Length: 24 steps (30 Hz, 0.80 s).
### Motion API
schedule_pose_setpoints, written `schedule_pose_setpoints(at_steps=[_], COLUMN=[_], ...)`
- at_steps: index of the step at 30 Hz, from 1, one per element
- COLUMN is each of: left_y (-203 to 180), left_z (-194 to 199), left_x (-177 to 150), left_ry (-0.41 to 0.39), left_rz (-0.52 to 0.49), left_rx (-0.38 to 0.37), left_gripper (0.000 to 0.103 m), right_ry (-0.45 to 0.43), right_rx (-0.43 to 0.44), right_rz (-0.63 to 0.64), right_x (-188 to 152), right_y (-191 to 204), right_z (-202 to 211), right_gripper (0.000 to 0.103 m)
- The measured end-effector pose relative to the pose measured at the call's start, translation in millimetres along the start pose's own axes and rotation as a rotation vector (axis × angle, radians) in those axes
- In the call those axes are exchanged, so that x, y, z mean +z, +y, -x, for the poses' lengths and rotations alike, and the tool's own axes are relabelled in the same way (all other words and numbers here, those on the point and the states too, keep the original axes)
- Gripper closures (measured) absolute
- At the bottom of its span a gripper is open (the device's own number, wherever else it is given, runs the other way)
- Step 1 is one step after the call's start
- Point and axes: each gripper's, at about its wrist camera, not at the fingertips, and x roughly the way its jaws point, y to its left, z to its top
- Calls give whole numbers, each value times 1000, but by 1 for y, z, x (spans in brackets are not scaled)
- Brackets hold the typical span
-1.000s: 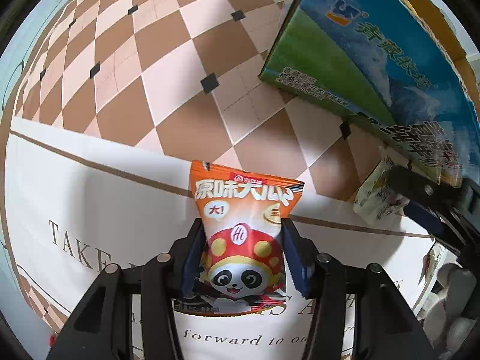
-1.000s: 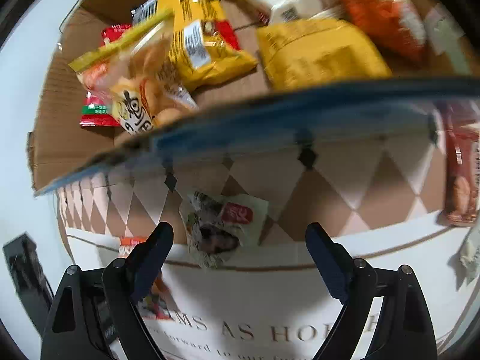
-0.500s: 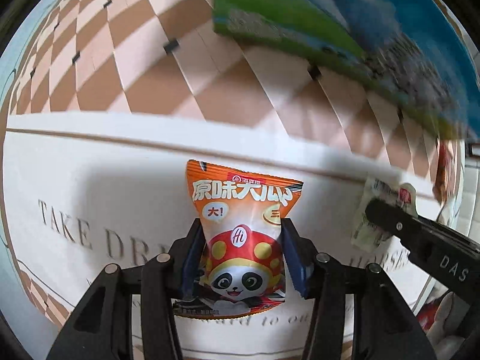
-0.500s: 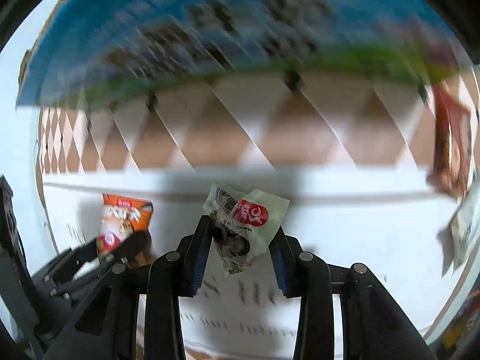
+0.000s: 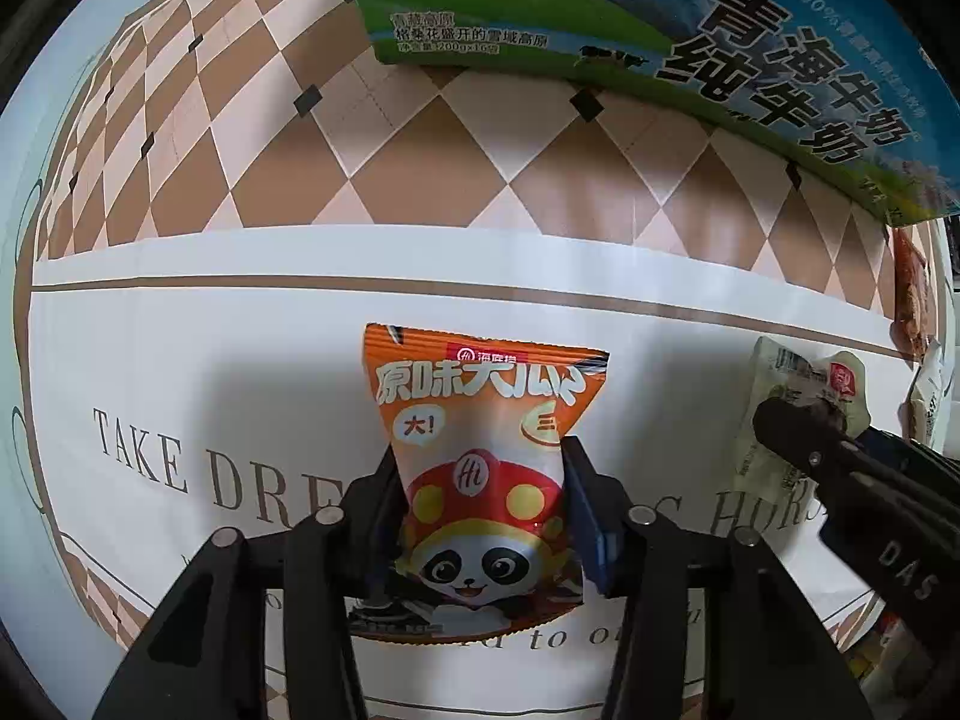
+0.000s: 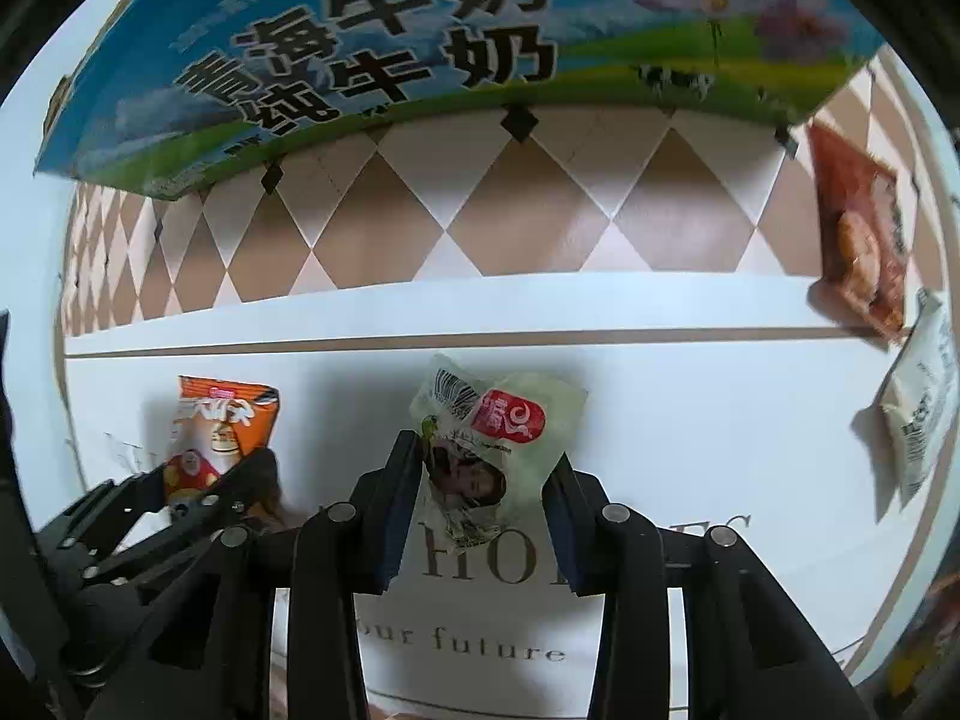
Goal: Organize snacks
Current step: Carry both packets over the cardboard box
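A: How far is the snack sorting, as you judge it?

B: Somewhere in the middle, I think. The big milk carton box [image 6: 384,42] stands toward the far edge of the worktop [image 6: 690,420], on the checkered part of the cloth. From here I see only its printed side, so I cannot tell what is already in it.

A: And what is left on the worktop?

B: Near the right edge lie a red-brown snack bag [image 6: 858,234] and, just beside it, a pale packet [image 6: 924,396]. Both wait for their turn.

A: The two grippers?

B: Each one carries a snack over the white part with the printed words, near the front edge. The left hand-held gripper [image 5: 480,516] is grasping the orange panda snack packet [image 5: 483,468]; its jaws are closing a little more on it. The right hand-held gripper [image 6: 480,498] is clenched on the small pale green snack packet [image 6: 489,450].

A: So what remains?

B: These two must go to the box, probably, and then the two by the right edge
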Motion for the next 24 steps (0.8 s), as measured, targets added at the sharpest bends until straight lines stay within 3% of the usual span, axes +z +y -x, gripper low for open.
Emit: schedule_pose_setpoints(at_steps=[7, 12, 17, 20, 24], left_y=[-14, -26, -30, -17, -11], left_z=[42, 112, 190, 215, 209], left_x=[2, 13, 54, 93, 144], left_ry=[-43, -132, -241, -273, -240], left_rz=[-14, -20, -51, -81, -116], left_rx=[-47, -138, -177, -137, -55], left_gripper=[61, 61, 61, 61, 61], right_ry=[-3, -46, -132, -186, -231], right_rx=[59, 147, 207, 219, 190], right_rz=[0, -13, -6, 2, 8], right_x=[-14, -11, 17, 49, 98], right_y=[-2, -24, -30, -33, -24], right_z=[22, 78, 150, 186, 207], right_gripper=[64, 64, 64, 64, 64])
